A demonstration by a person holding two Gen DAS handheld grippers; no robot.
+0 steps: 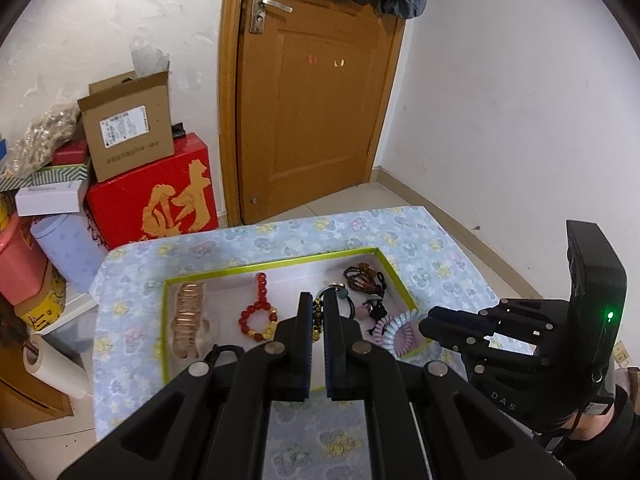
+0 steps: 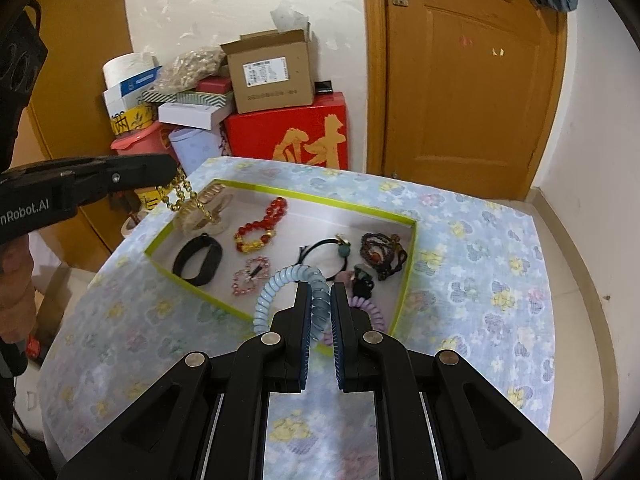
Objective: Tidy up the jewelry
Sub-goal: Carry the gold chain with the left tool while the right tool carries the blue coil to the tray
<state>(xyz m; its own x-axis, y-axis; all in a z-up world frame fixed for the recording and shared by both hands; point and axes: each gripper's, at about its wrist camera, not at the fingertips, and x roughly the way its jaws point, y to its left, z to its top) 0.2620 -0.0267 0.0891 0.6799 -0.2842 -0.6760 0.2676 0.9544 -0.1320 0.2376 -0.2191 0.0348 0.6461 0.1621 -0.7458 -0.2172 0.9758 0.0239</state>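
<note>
A shallow white tray with a lime-green rim [image 1: 272, 266] [image 2: 320, 200] sits on the floral table. My left gripper [image 1: 318, 300] [image 2: 172, 168] is shut on a gold bead chain [image 2: 184, 196], which dangles over the tray's left end above a stack of rose-gold bangles [image 1: 188, 316]. My right gripper [image 2: 320, 292] [image 1: 430, 322] is shut on a pale blue spiral hair tie [image 2: 280, 284] at the tray's near right corner. Lying in the tray are a red bead bracelet [image 2: 260, 228], black band [image 2: 198, 258], pink crystal bracelet [image 2: 250, 278], dark bead bracelet [image 2: 382, 252] and purple spiral tie [image 2: 368, 308].
The table wears a blue floral cloth [image 2: 480, 264]; its edges fall off on all sides. Behind it stand a red box [image 1: 160, 196], a cardboard carton [image 1: 128, 128] and other stacked boxes beside a wooden door [image 1: 316, 92]. A paper roll [image 1: 52, 364] lies at the left.
</note>
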